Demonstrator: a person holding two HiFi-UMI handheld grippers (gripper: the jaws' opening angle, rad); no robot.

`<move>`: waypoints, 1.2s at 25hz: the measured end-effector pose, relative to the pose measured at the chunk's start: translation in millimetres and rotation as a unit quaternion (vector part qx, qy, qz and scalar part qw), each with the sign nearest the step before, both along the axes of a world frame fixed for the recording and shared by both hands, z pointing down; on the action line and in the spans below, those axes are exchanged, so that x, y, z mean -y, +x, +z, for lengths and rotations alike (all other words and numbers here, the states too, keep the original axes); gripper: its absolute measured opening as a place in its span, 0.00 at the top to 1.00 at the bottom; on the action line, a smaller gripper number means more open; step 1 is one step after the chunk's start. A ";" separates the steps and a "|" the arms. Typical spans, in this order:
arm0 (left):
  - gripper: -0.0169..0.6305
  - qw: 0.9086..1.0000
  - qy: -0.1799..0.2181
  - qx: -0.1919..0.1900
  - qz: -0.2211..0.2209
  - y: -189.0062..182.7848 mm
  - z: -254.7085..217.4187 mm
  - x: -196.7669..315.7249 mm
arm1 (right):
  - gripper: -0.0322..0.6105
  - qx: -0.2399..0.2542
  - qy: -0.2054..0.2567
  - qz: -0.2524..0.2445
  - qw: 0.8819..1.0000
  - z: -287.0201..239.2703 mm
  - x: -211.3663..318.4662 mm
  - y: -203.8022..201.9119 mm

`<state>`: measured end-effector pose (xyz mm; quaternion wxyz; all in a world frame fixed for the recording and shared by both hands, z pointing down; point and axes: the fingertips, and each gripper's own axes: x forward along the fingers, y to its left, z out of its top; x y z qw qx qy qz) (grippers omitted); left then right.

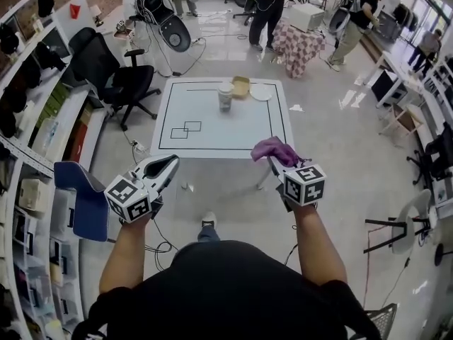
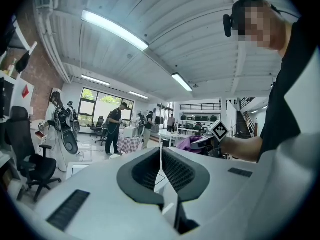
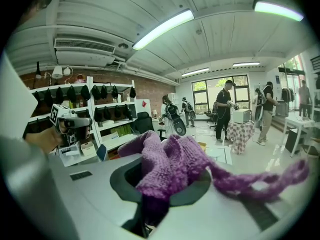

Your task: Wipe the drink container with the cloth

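Observation:
A pale drink cup (image 1: 225, 96) with a lid stands on the far part of the white table (image 1: 212, 140). My right gripper (image 1: 277, 163) is shut on a purple cloth (image 1: 274, 149), which bunches over its jaws (image 3: 170, 166) and trails to the right. My left gripper (image 1: 168, 166) is shut and holds nothing; its dark pads (image 2: 161, 171) meet. Both grippers are held in the air at the table's near edge, well short of the cup. Each gripper shows in the other's view: the right gripper (image 2: 212, 139), the left gripper (image 3: 70, 124).
Beside the cup lie a tan box (image 1: 241, 86) and a white plate (image 1: 260, 93). A black office chair (image 1: 117, 76) and shelves (image 1: 35, 154) stand at the left, a blue chair (image 1: 81, 197) near my left hand. People stand by a checked table (image 1: 297, 44) beyond.

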<state>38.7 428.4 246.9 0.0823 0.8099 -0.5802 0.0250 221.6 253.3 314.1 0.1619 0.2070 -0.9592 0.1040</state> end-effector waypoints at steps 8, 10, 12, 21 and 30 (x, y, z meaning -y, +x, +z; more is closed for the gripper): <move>0.93 1.000 -0.005 -0.005 0.022 -56.6 13.0 80.4 | 0.83 -0.014 -0.006 0.017 1.000 18.1 65.0 -53.0; 0.93 1.000 -0.006 -0.009 0.028 -73.6 16.8 100.5 | 0.83 -0.020 -0.010 0.021 1.000 23.7 80.8 -68.6; 0.93 0.999 -0.010 -0.014 0.031 -88.0 18.6 120.4 | 0.83 -0.026 -0.014 0.024 0.999 27.6 98.1 -82.0; 0.93 0.998 -0.014 -0.025 0.055 -156.5 24.8 198.4 | 0.83 -0.045 -0.027 0.048 0.997 39.1 163.4 -136.8; 0.93 0.997 -0.008 -0.025 0.070 -219.0 21.3 250.3 | 0.83 -0.054 -0.028 0.053 0.997 41.8 203.2 -199.6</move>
